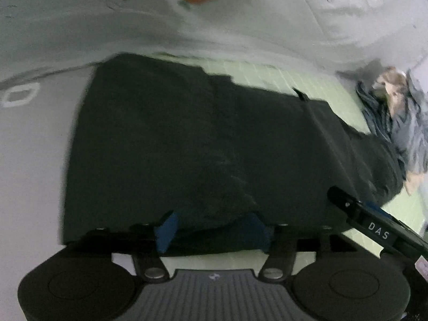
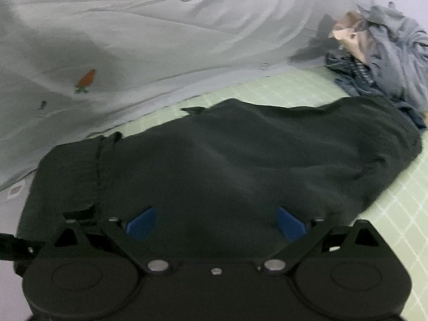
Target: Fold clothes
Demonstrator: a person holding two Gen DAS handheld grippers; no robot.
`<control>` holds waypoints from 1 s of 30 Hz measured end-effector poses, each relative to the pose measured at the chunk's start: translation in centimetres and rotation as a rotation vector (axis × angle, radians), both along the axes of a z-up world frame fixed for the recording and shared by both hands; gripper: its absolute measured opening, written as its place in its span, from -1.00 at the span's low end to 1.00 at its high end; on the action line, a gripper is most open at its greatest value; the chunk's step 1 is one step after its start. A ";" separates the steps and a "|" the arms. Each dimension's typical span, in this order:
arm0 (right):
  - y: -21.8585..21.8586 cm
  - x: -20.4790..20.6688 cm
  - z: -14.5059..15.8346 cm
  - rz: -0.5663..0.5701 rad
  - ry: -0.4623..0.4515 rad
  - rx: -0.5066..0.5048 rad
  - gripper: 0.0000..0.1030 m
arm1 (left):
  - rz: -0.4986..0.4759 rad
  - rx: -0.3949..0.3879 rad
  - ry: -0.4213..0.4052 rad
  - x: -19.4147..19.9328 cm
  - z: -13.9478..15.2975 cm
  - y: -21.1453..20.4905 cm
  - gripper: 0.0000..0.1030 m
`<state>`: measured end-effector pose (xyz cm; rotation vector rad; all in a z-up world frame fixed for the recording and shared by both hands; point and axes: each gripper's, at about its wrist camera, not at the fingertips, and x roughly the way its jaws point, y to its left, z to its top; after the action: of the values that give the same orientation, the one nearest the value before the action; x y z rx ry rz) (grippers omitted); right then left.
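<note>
A pale grey bedsheet printed with small orange carrots (image 2: 86, 81) and little outline motifs covers the far side of the scene, rumpled into long folds. Nearer lies a light green mat ruled with a white grid (image 2: 396, 214), and across it, overlapping the sheet's edge at the left, is spread the dark charcoal garment of soft fabric (image 1: 203, 144), laid flat with a few shallow wrinkles and a narrow stitched band at one end. At the far right, just beside the garment, sits a crumpled heap of blue-grey and tan clothes (image 2: 379, 61).

The right gripper (image 2: 215, 223), black with blue pads, hovers over the near part of the dark garment; its fingers stand wide apart and nothing is pinched between them. The left gripper (image 1: 211, 228) is also released, its blue pads apart at the garment's near edge, with cloth lying between them but not clamped, as far as the blur allows. In the left wrist view, the other gripper's black finger (image 1: 374, 227) enters from the lower right, bearing the white letters "DAS".
</note>
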<state>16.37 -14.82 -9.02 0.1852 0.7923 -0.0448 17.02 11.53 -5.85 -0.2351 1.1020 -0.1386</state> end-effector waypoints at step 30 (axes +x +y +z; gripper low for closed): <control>11.4 8.6 -3.6 0.306 0.173 0.119 -0.78 | 0.278 0.113 0.111 0.0 -3.5 9.5 0.55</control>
<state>24.97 -3.37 -12.61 0.1720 0.9896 0.2790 17.05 21.07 -9.39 -0.2951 1.1717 0.1860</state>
